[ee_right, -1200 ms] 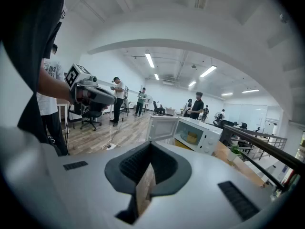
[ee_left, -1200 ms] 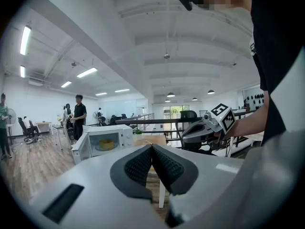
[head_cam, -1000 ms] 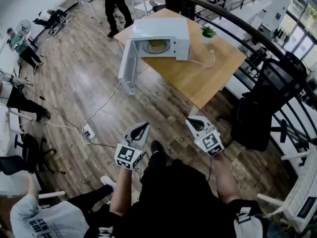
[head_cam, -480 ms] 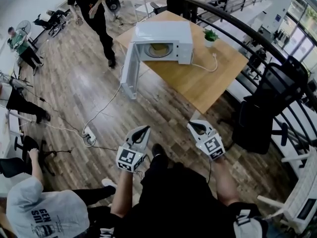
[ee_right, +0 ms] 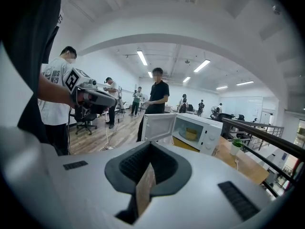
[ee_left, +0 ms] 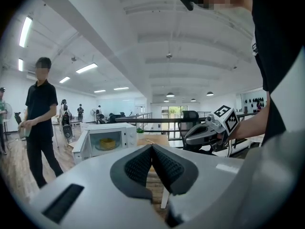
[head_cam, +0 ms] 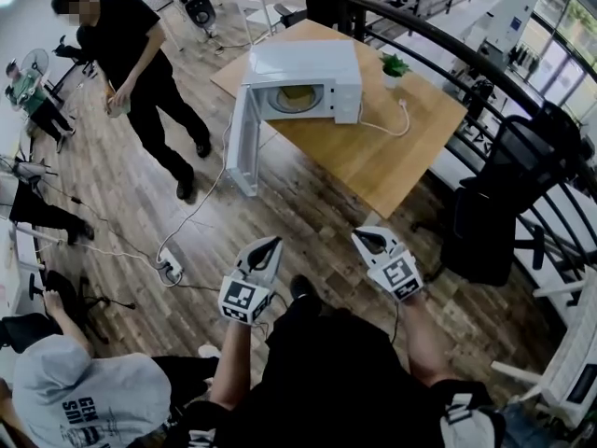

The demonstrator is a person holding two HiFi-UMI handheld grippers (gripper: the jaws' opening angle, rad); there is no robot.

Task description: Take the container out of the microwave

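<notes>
Well ahead, microwave (head_cam: 300, 63) at table (head_cam: 378, 152) edge.

- The microwave (head_cam: 312, 63) door (head_cam: 240, 138) stands wide open, swung left past the tabletop (head_cam: 373, 152) edge. The mouth is unblocked, with only the container (head_cam: 297, 91) inside.
- Bare floor (head_cam: 308, 217) runs up to the tabletop.
- A cable (head_cam: 194, 211) and power strip (head_cam: 170, 269) lie on the floor, left.
- A person (head_cam: 140, 73) stands left of the door.
- A plant (head_cam: 395, 65) stands just right of the microwave.

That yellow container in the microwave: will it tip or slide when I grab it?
The container looks low and wide, so it probably won't tip. It rests on a plate, so a push may slide it. Too small here to judge weight.
</notes>
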